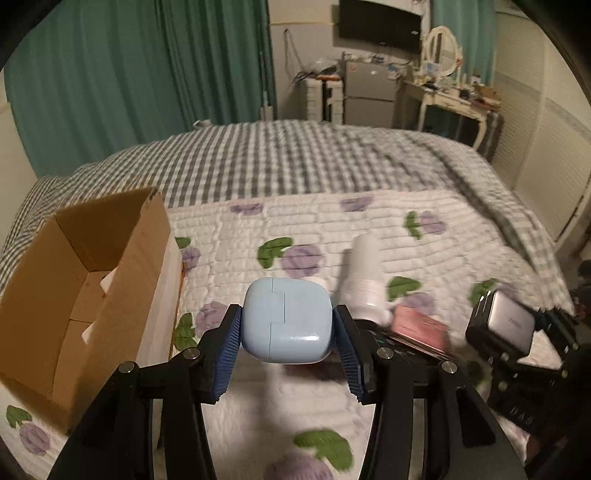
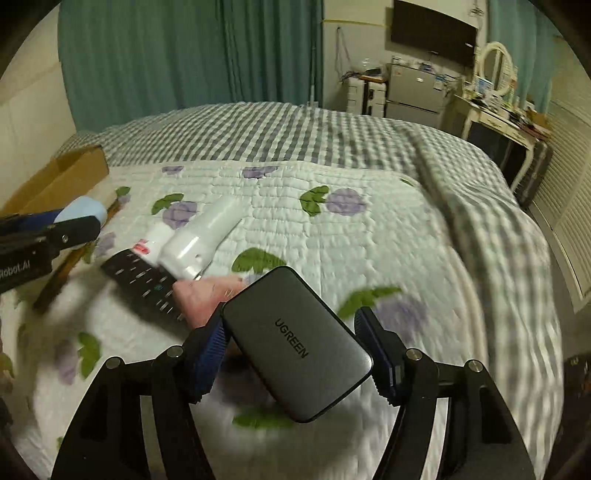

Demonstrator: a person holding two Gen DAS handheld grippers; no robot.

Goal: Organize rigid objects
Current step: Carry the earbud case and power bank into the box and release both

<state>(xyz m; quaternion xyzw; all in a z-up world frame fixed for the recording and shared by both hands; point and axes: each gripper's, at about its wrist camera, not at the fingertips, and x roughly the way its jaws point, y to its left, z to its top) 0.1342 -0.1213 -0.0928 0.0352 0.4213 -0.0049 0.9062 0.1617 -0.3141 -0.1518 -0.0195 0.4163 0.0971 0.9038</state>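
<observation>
My left gripper [image 1: 288, 332] is shut on a light blue rounded case [image 1: 287, 319], held above the quilt beside an open cardboard box [image 1: 88, 280] on its left. My right gripper [image 2: 291, 350] is shut on a grey UGREEN charger [image 2: 295, 343], held tilted above the quilt; the charger also shows in the left wrist view [image 1: 506, 325]. On the quilt lie a white bottle-shaped device [image 2: 203, 236], a black remote [image 2: 144, 284] and a pink flat object [image 2: 207, 295], piled together between the two grippers.
The flowered white quilt [image 2: 332, 240] lies over a grey checked bedspread [image 2: 277, 133]. Green curtains [image 1: 129, 74] hang behind. A small fridge [image 1: 369, 92], a dressing table [image 1: 450, 99] and a wall screen [image 1: 380, 24] stand at the far wall.
</observation>
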